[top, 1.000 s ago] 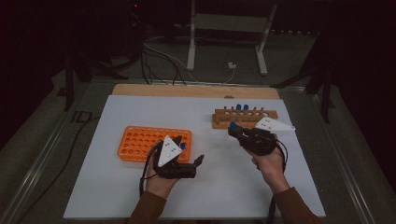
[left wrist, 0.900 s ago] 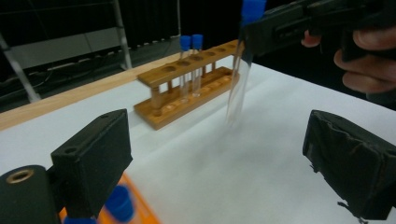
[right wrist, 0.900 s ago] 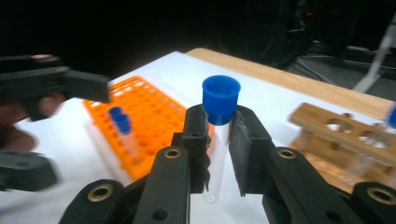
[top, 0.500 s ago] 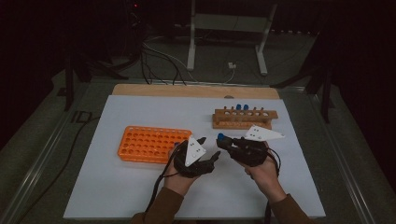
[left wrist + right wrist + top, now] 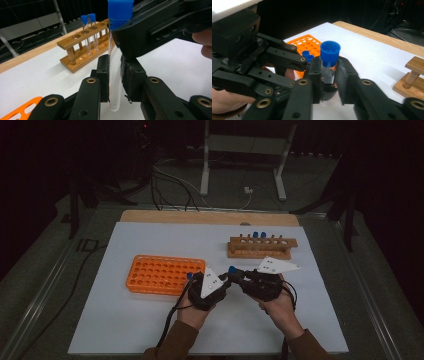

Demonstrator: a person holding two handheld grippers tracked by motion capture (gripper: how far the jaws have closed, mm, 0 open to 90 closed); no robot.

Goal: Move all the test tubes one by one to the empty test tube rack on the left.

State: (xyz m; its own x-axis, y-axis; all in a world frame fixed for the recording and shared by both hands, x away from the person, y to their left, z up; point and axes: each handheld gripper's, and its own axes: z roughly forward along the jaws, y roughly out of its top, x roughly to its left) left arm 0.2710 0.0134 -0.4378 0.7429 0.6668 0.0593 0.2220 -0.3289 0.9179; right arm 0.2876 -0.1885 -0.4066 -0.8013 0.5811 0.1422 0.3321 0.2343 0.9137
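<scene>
The room is dark: black walls and floor, with a pale metal stand (image 5: pixel 243 155) on two legs far beyond both claws and loose cables (image 5: pixel 170 182) on the floor to its left. Beneath the claws stands the counter (image 5: pixel 150 330), covered by a large white sheet; a strip of bare wood (image 5: pixel 200 216) shows along its far edge, well beyond the claws.

On the sheet just left of the left claw (image 5: pixel 226 279) lies an orange rack (image 5: pixel 162 274) with many round holes, lying flat, two small blue caps (image 5: pixel 307 55) standing in it at the end nearest the claws. Beyond the right claw (image 5: pixel 235 276) stands a wooden rack (image 5: pixel 260 248), apart from both claws, with two blue-capped tubes (image 5: pixel 89 33) upright in neighbouring holes.

The two claws meet tip to tip near the middle of the sheet, each in a hand coming from the near edge. Between them is a clear test tube (image 5: pixel 114 70) with a blue cap (image 5: pixel 330 52), upright and lifted off the sheet. The left claw has just been closing, and its pads now press the glass low down, on either side of the tube. The right claw sits higher, just under the cap; its jaws have just been opening, stand narrow about the tube, and whether its pads touch the glass cannot be told.
</scene>
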